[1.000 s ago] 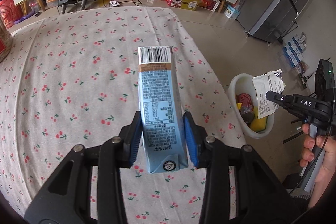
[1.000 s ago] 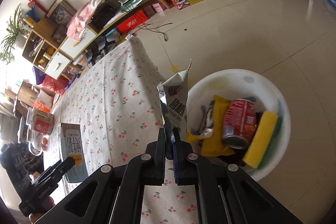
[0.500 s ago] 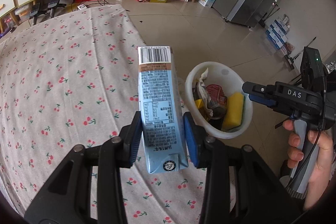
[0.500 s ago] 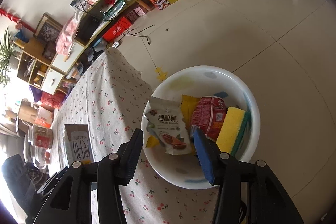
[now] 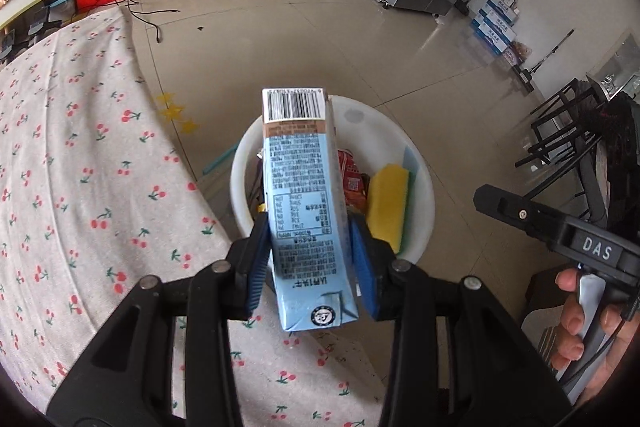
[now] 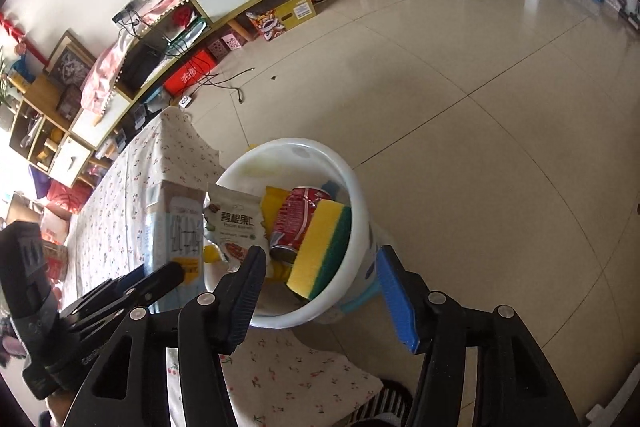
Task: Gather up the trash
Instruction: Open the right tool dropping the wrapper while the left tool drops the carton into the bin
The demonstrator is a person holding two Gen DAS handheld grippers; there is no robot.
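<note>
- Now the left gripper (image 5: 310,263) has its blue pads pressed on both sides of a light blue carton (image 5: 304,207), holding it with the barcode end pointing away, over the near rim of a white bin (image 5: 416,163).
- Seen from the right wrist, the same carton (image 6: 176,227) hangs just beside the bin's left rim (image 6: 356,183), in front of the table edge.
- Right gripper (image 6: 324,287): its jaws have just been opening and stand apart with nothing between them, above the bin's near side.
- Inside the bin lie a snack bag (image 6: 232,223), a crushed red can (image 6: 296,219) and a yellow and green sponge (image 6: 320,255), all crowded together and touching.
- The bin stands on the tiled floor (image 6: 480,87), right against the table (image 5: 80,167), which wears a cloth printed with cherries.
- A person's hand (image 5: 580,331) grips the right gripper's handle at the lower right of the left wrist view.
</note>
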